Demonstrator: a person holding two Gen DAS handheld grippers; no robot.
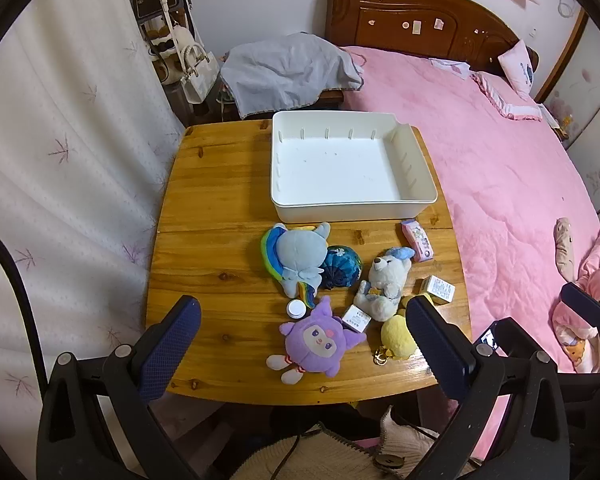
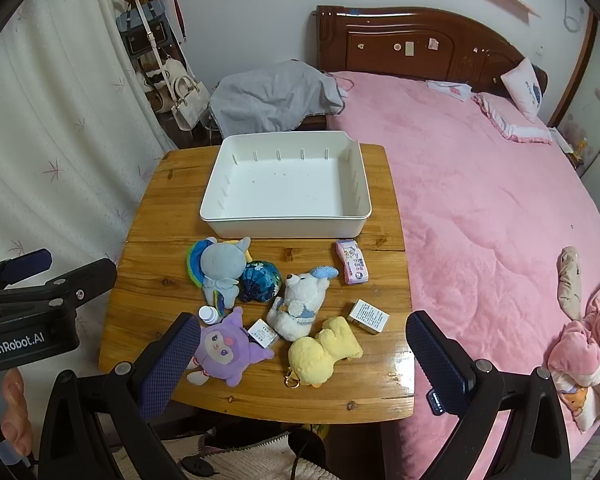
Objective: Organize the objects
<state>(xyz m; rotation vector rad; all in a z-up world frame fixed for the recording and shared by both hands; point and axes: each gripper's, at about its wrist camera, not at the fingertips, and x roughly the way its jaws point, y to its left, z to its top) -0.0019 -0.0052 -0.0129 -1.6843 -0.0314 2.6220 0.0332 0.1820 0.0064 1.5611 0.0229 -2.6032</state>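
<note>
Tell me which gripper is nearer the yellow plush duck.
Right, narrowly. The right gripper hangs open with the yellow plush duck between its fingers in its view; the left gripper frames the purple plush, the duck toward its right finger.

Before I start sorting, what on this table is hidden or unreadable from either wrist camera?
- Yellow plush: left wrist view, partly behind a gripper finger.
- Purple plush: right wrist view, one side behind a finger.
- Small boxes: print too small in both views.
- Blue ball: partly behind grey-blue plush.
</note>
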